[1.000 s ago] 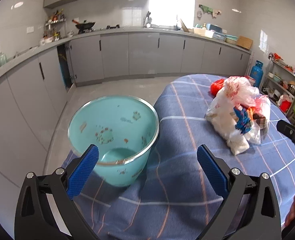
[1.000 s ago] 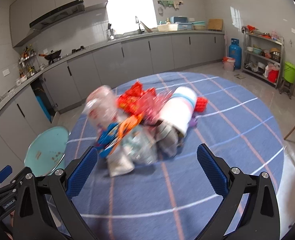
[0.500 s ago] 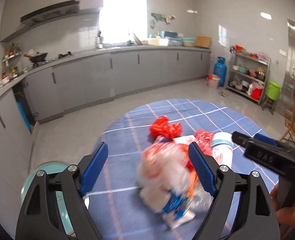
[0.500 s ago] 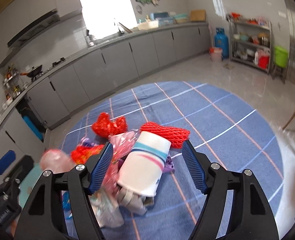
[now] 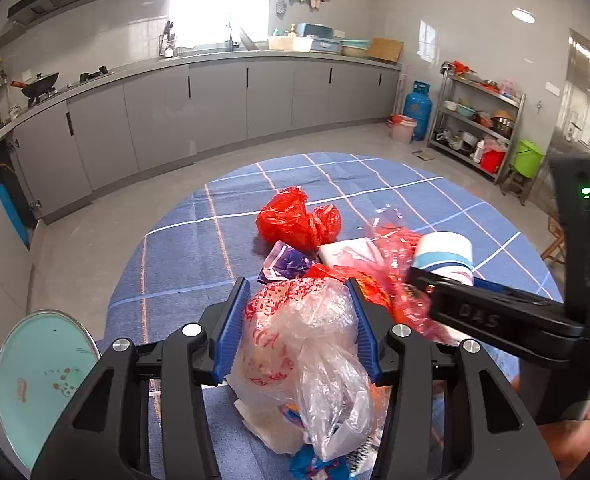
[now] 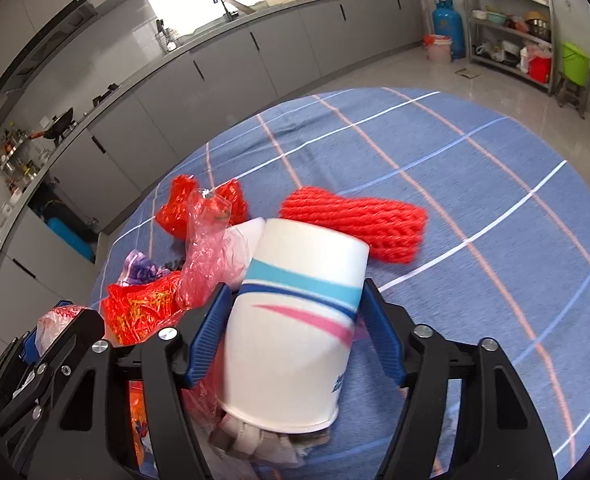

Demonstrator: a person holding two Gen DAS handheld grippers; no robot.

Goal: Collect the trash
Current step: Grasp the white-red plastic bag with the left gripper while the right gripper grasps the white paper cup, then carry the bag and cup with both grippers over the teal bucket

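Note:
A heap of trash lies on the round table with the blue checked cloth (image 5: pixel 199 248). My left gripper (image 5: pixel 298 286) is closing, and its blue pads press the sides of a crumpled clear plastic bag (image 5: pixel 307 344) with red print. To its right, my right gripper (image 6: pixel 297 288) is also closing, its pads against a white paper cup (image 6: pixel 291 332) with teal, blue and pink stripes that lies on its side. Behind them sit a red plastic bag (image 5: pixel 295 220), a red foam net (image 6: pixel 355 220), a purple wrapper (image 5: pixel 285 262) and pink film (image 6: pixel 203 248).
A teal bin (image 5: pixel 43 380) stands on the floor past the table's left edge. Grey cabinets (image 5: pixel 215 104) line the far wall. At the right are a blue gas cylinder (image 5: pixel 417 110), a metal shelf (image 5: pixel 479 128) and a green bucket (image 5: pixel 527 158).
Both grippers swung from the bin side onto the heap and narrowed. The left now has the clear bag between its pads, the right the paper cup.

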